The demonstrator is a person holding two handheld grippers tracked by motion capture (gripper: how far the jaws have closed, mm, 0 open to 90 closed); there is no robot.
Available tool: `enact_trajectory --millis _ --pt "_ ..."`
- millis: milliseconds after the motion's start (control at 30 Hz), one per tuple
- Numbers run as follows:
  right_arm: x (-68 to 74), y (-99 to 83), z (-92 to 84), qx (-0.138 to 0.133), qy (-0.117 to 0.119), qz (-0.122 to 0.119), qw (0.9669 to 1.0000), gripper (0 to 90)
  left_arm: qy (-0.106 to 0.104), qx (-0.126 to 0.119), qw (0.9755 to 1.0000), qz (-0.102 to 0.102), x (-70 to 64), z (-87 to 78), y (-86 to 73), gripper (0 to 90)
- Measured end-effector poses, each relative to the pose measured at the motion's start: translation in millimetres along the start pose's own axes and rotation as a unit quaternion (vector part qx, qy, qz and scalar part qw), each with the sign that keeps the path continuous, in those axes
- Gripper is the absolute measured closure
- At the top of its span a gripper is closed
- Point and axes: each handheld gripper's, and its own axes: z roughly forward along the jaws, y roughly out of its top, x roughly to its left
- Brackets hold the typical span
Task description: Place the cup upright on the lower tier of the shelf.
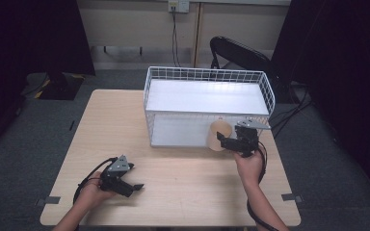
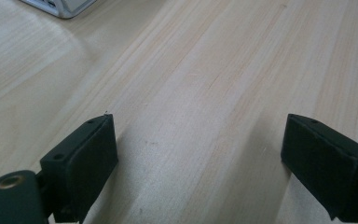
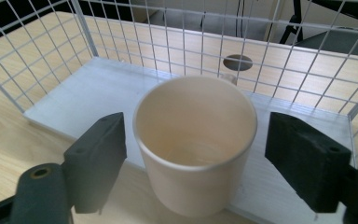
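Between the spread fingers of the right gripper stands a beige cup, upright and open-mouthed, with a clear gap to each pad, so nothing is pinched. Beyond the fingertips rises the white wire rack; its mesh back and side walls close off the far side. The cup sits on the front edge of the rack's lower shelf, a pale flat board. Its wall is smooth and plain, its rim thin, its inside empty. Well apart, the left gripper hovers over the bare wooden table, fingers wide apart with nothing between them.
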Motion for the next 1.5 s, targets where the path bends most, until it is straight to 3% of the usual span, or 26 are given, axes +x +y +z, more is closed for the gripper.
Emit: enact_trajectory --millis 267,567,1367,1500 --pt "-0.8 -12.0 4.6 0.014 -0.001 -0.002 0.9999 18.9 0.0 0.0 1.0 -0.001 -0.1 0.1 0.0 10.1" --pt "0.9 -18.5 14.8 0.025 -0.008 -0.008 0.9996 24.4 0.0 0.0 1.0 -0.001 -0.1 0.1 0.0 10.0" --pt "3.4 -25.7 28.9 0.018 -0.021 -0.019 0.9994 58.5 0.0 0.0 1.0 0.0 0.0 0.0 0.0 10.1" --pt "3.3 -25.3 31.2 0.018 -0.022 -0.019 0.9994 60.0 0.0 0.0 1.0 0.0 0.0 0.0 0.0 10.1"
